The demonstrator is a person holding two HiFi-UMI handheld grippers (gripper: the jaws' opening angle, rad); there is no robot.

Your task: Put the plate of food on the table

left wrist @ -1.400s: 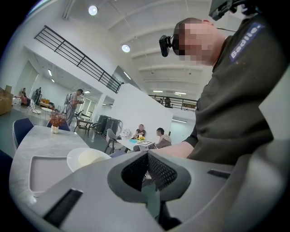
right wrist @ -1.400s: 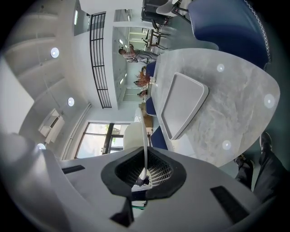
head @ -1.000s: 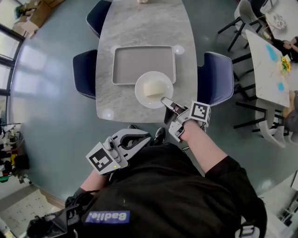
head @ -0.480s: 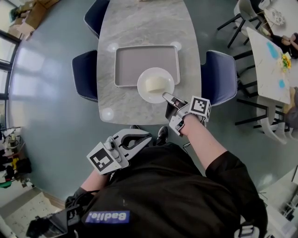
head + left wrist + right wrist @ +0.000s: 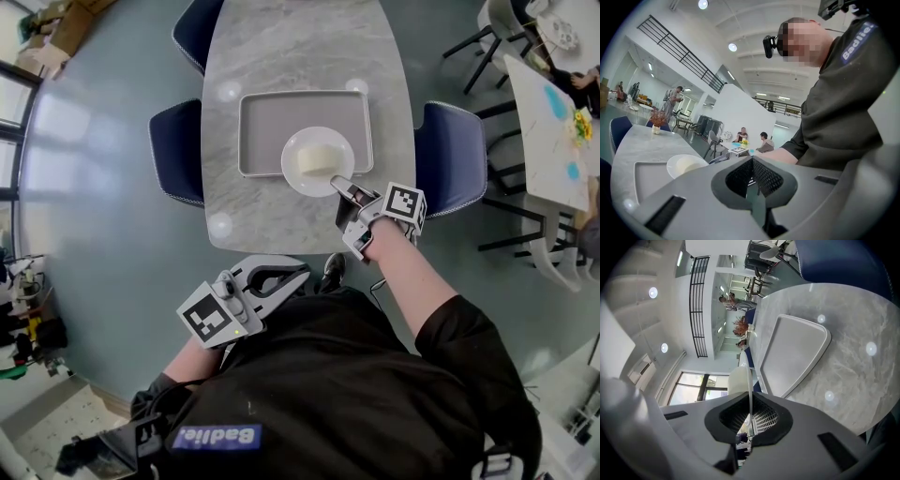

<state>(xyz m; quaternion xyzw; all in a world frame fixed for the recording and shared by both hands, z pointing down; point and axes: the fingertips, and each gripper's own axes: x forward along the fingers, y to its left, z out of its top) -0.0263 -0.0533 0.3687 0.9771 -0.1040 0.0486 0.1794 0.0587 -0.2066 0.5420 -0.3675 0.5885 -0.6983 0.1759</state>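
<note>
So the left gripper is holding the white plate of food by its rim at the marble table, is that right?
Not quite: it is the right gripper that is holding the white plate of food by its rim at the marble table. The head view shows this. The left gripper is shut and empty near the person's waist.

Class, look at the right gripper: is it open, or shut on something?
Shut on the plate: in the right gripper view, the right gripper has its jaws pinched on the plate's thin white rim.
</note>
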